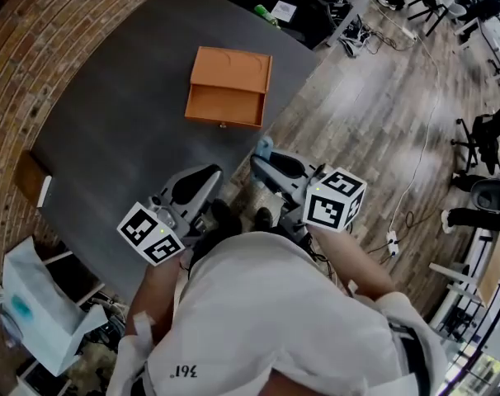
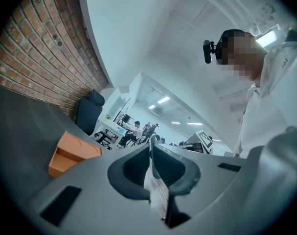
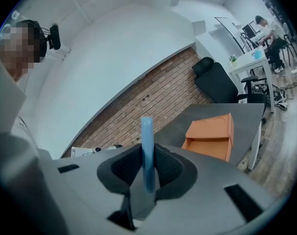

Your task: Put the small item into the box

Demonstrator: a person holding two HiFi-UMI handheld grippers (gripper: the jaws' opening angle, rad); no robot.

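Observation:
The orange box (image 1: 229, 87) lies on the dark grey table (image 1: 118, 130), ahead of both grippers; it also shows as the orange box (image 2: 72, 153) and the orange box (image 3: 212, 136). My right gripper (image 1: 266, 162) (image 3: 147, 153) is shut on a flat light blue item (image 3: 147, 146), which stands edge-on between the jaws and pokes out past them as the blue item (image 1: 264, 147). My left gripper (image 1: 202, 180) (image 2: 152, 153) is shut on a thin whitish packet (image 2: 156, 182). Both grippers hover off the table's near edge, short of the box.
A brick wall (image 1: 35, 48) runs along the table's left and far sides. A black chair (image 3: 214, 80) stands at the far end. A brown object (image 1: 31, 176) sits at the table's left edge. A white bag (image 1: 35, 312) and cables (image 1: 398, 213) lie on the wooden floor.

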